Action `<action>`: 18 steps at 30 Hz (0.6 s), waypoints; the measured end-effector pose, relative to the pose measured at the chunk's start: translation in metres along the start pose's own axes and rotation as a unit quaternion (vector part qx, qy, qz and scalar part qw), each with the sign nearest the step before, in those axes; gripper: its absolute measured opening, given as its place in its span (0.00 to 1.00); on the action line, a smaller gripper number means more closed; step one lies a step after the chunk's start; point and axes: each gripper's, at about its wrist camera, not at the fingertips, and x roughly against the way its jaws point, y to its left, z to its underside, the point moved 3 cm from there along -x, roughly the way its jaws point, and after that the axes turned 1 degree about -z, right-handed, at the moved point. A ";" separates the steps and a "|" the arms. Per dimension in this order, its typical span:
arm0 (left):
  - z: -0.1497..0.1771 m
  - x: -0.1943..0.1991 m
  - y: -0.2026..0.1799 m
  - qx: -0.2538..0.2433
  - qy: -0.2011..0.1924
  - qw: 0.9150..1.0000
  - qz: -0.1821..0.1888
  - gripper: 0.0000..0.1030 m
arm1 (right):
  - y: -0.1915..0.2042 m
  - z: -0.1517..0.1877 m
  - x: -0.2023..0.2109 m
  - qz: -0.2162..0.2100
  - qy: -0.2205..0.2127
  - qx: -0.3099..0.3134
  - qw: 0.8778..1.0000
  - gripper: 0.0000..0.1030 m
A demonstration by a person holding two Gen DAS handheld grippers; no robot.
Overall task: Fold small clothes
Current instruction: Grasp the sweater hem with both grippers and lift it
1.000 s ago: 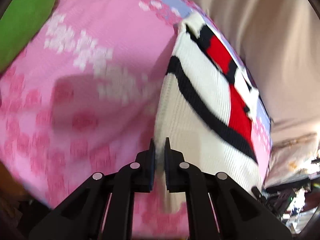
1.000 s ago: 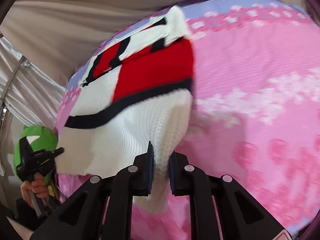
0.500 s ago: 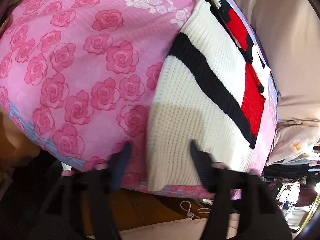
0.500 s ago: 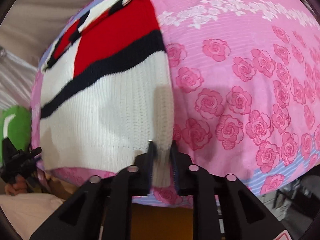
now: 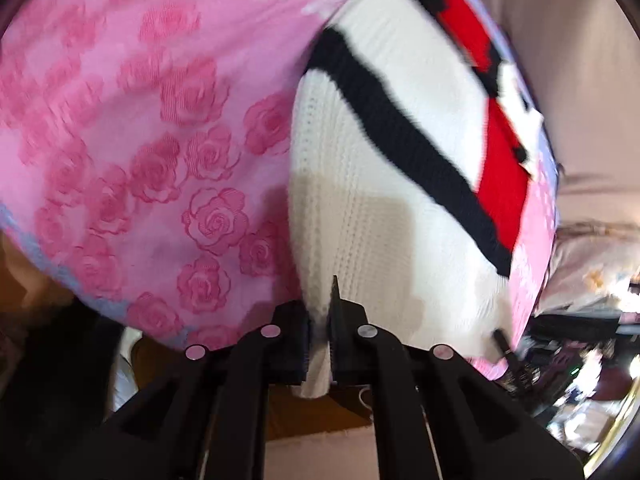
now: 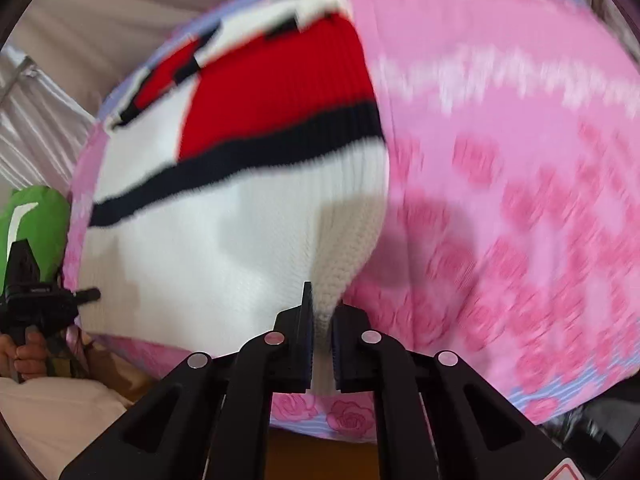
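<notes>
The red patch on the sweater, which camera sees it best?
The right wrist view: the red patch of the sweater fills a big block there. In the left wrist view the patch is only a narrow strip near the edge.

You have a ribbed knit sweater (image 5: 384, 208) in soft, matt white, red and black yarn, lying on a finely woven pink rose-print sheet (image 5: 160, 128). Your left gripper (image 5: 320, 332) and right gripper (image 6: 322, 340) look like matt black plastic, with small shiny metal pins.

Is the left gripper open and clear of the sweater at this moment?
No, the left gripper is shut on the white hem of the knit sweater.
</notes>
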 end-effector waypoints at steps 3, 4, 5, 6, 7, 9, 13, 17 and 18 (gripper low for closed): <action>0.015 0.027 -0.003 -0.028 -0.001 1.000 -0.001 0.05 | 0.004 -0.002 0.034 0.006 -0.009 0.014 1.000 0.06; 0.021 0.033 -0.002 -0.034 0.004 0.999 0.000 0.05 | 0.005 0.002 0.041 0.012 0.005 0.027 1.000 0.05; 0.029 0.039 0.000 -0.041 0.016 0.999 -0.003 0.05 | 0.006 0.007 0.045 0.020 0.018 0.041 0.999 0.05; 0.035 0.040 0.001 -0.044 0.027 0.999 -0.006 0.05 | 0.004 0.013 0.049 0.030 0.035 0.057 0.997 0.05; 0.045 0.043 0.006 -0.049 0.046 0.998 -0.013 0.05 | 0.003 0.022 0.051 0.038 0.057 0.070 0.995 0.05; 0.067 0.043 0.011 -0.061 0.084 0.994 -0.027 0.05 | -0.001 0.044 0.053 0.043 0.118 0.083 0.989 0.05; 0.071 0.061 0.000 -0.061 0.096 0.993 -0.019 0.05 | 0.006 0.066 0.060 0.026 0.187 0.093 0.978 0.05; -0.010 0.103 -0.043 -0.088 -0.032 0.995 0.018 0.05 | 0.019 -0.004 0.095 -0.028 0.094 0.067 0.993 0.05; -0.031 0.106 -0.053 -0.099 -0.059 0.993 0.017 0.05 | 0.018 -0.029 0.101 -0.041 0.056 0.058 0.996 0.05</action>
